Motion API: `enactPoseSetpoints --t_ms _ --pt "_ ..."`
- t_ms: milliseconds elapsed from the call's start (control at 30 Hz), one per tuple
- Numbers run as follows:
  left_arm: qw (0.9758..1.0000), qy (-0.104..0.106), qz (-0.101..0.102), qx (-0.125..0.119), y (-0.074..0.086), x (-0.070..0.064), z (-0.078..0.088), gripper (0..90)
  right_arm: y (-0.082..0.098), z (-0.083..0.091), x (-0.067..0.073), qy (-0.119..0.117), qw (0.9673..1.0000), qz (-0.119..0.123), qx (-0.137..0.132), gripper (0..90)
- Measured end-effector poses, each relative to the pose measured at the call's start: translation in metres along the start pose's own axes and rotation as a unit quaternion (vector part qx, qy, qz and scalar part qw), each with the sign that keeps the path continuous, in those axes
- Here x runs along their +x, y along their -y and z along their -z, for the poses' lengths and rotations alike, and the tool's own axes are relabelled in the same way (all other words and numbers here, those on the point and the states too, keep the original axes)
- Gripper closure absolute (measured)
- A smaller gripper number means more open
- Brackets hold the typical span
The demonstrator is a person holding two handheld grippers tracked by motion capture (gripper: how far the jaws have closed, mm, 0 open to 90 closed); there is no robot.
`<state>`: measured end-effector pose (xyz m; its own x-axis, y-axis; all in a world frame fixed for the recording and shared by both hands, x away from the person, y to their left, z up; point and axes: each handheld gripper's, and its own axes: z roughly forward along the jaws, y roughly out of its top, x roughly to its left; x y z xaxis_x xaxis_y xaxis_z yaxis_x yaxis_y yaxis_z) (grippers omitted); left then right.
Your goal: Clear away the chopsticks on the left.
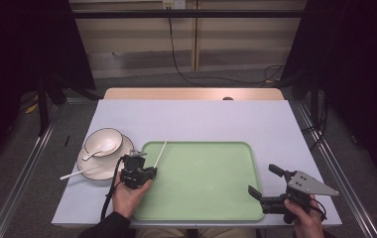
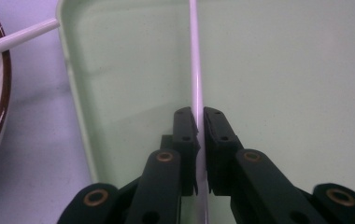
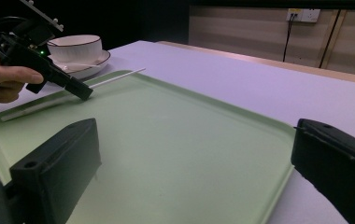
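1. Slippage is my first worry. The left gripper (image 1: 149,168) has its jaws pinched nearly together on a thin white chopstick (image 2: 196,84), and a rod that skinny and smooth could pivot or slide between the pads if the hand tilts or jerks.

2. Snagging comes next. The chopstick's far end pokes out over the back-left corner of the green tray (image 1: 226,208), so if it's dragged low I'd guess it could catch the raised rim and twist out of the grip.

3. Bumping the crockery is also possible. A bowl (image 1: 103,142) with a spoon (image 1: 98,148) in it sits on a plate (image 1: 102,171) just left of the tray, with a second chopstick (image 1: 80,173) lying across the plate. A sideways swing could knock it off.

4. The right gripper (image 1: 268,184) sits at the tray's front-right corner, jaws wide apart, nothing in them. Well clear, so no clash risk yet.

5. Looks-wise, the held chopstick is straight, slim, glossy white, uniform along its length. It's over the left part of the tray floor, angled toward the far-left corner. Can't tell whether the tip touches the rim.
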<state>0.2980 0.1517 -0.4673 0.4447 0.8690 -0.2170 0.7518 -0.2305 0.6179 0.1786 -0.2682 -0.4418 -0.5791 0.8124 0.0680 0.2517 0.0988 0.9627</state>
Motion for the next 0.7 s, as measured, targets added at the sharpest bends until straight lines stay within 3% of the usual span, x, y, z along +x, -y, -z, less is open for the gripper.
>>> enactPoseSetpoints --t_ms 333,433,500,567,700 --pt "0.9999 0.010 -0.006 0.001 -0.0003 0.0030 0.0003 84.2 0.0001 0.0003 -0.0001 -0.001 1.0000 0.001 -0.003 1.1" --pt "0.9998 0.015 -0.013 -0.001 0.0000 0.0030 0.0004 79.5 0.0000 0.0003 -0.0001 0.000 1.0000 -0.001 -0.002 1.1" --pt "0.9997 0.016 -0.018 -0.003 -0.0001 0.0033 0.0003 78.5 0.0000 0.0002 0.0000 -0.001 1.0000 -0.001 -0.002 1.1" --pt "0.9991 0.005 -0.039 -0.016 0.0018 0.0016 0.0005 76.6 0.0000 0.0003 -0.0001 -0.001 1.0000 0.000 -0.002 1.1" --pt "0.9984 0.014 -0.047 -0.029 0.0023 0.0022 0.0046 70.4 -0.0001 0.0002 -0.0001 -0.002 1.0000 0.002 -0.003 1.1"
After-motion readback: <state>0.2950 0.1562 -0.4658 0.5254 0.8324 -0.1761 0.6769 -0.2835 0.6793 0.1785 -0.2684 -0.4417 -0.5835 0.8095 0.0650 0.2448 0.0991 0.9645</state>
